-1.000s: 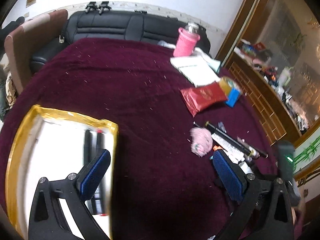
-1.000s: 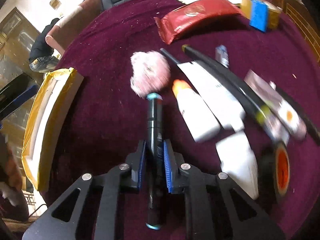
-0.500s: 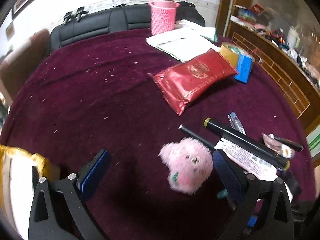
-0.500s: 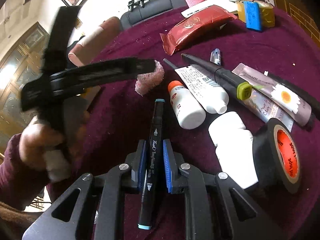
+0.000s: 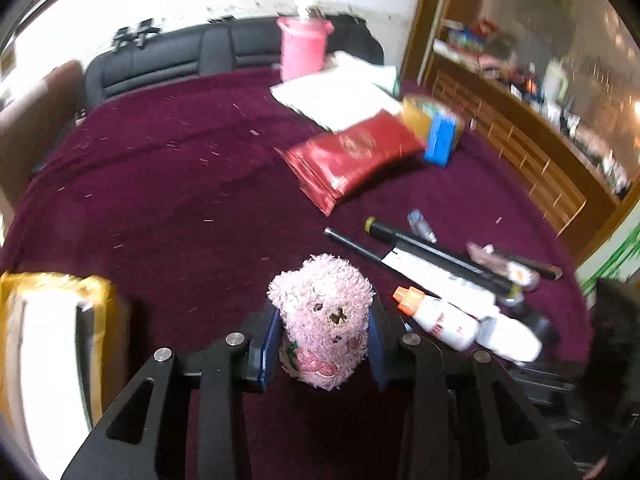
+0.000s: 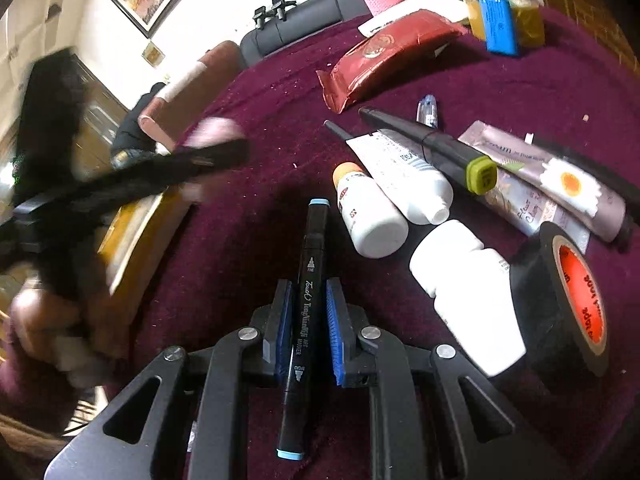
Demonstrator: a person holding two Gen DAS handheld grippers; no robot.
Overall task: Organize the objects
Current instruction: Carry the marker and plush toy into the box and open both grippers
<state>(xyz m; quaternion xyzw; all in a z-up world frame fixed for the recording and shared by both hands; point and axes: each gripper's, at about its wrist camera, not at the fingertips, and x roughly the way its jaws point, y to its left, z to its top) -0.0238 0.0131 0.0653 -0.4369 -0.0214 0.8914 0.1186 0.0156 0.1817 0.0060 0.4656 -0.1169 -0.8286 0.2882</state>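
My left gripper (image 5: pixel 324 342) is shut on a pink plush bear (image 5: pixel 326 320), held between its blue pads above the maroon cloth. The bear also shows blurred in the right wrist view (image 6: pixel 216 130), beside the left gripper's dark arm (image 6: pixel 152 176). My right gripper (image 6: pixel 307 332) is shut on a black art marker with light-blue end caps (image 6: pixel 306 276), which points forward over the cloth. A gold-edged white box (image 5: pixel 44 344) lies at the left; it also shows in the right wrist view (image 6: pixel 136 224).
Loose items lie on the maroon cloth (image 6: pixel 248 264): white bottles (image 6: pixel 370 216), a white tube (image 6: pixel 408 176), a black marker with green cap (image 6: pixel 436 146), a cream tube (image 6: pixel 560 184), black tape roll (image 6: pixel 564 300), red packet (image 5: pixel 352 160), pink cup (image 5: pixel 302 52), papers (image 5: pixel 336 96).
My left gripper has swung from the gold box to the pink bear and shut on it. My right gripper has kept hold of the marker and pulled back from the pile.
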